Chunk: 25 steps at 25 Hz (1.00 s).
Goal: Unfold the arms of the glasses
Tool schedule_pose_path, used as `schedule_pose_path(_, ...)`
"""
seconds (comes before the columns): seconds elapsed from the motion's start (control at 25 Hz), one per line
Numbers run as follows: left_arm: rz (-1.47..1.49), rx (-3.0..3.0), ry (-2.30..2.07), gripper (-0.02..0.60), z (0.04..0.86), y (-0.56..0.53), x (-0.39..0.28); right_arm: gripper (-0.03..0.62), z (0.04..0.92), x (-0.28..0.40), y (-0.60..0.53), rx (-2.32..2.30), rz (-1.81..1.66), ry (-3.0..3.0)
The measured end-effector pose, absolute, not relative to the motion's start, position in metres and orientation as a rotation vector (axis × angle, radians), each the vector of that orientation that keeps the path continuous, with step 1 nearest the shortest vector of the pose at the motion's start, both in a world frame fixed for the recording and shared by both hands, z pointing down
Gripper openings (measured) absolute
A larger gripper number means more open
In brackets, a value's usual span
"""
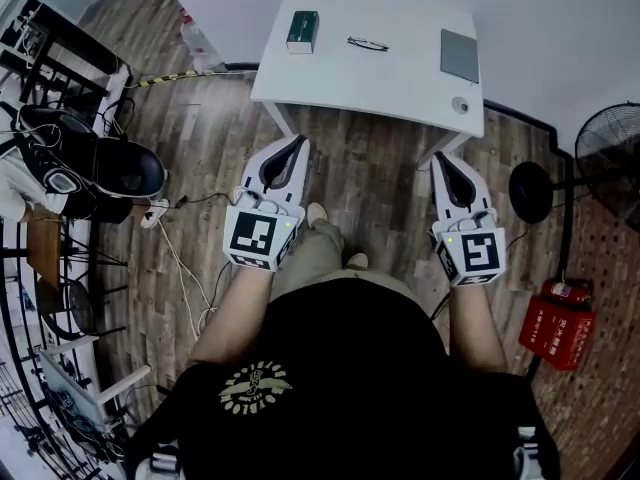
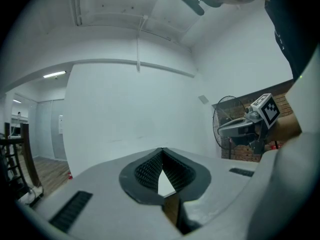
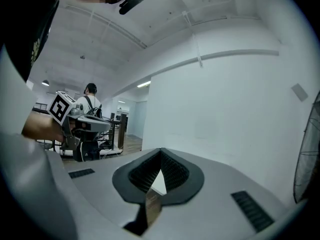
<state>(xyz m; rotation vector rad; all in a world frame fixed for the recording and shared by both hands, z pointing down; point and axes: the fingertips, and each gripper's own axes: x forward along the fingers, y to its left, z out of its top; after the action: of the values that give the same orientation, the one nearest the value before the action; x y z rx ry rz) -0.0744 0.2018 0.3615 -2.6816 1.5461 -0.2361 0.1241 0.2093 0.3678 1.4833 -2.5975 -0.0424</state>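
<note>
White table (image 1: 370, 83): glasses (image 1: 368, 44), green box (image 1: 302, 31), possibly a grey notebook (image 1: 459, 55).

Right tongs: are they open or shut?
The right tongs are shut: their tips meet in the right gripper view, nothing between them.

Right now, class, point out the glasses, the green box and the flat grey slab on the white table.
glasses (image 1: 368, 44), head view, on the middle of the frame.
green box (image 1: 302, 31), head view, middle of its top face.
flat grey slab (image 1: 459, 55), head view, middle of its top face.
</note>
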Motion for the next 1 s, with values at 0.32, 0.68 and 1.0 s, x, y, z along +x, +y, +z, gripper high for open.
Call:
schedule_pose_path(0.32, -0.221, -2.718, 1.478, 0.006, 0.366, 0.19, -0.061, 0.0, 0.373, 0.122, 0.204, 1.486, 0.018, -2.593)
schedule_pose_path(0.68, -0.181, -2.784, 1.445, 0.006, 0.371, 0.167, -0.055, 0.0, 0.376, 0.116, 0.185, 1.487, 0.064, -2.601)
schedule_pose_path(1.0, -0.223, -2.794, 1.431, 0.006, 0.378, 0.149, -0.061, 0.0, 0.384, 0.112, 0.164, 1.507, 0.095, -2.591)
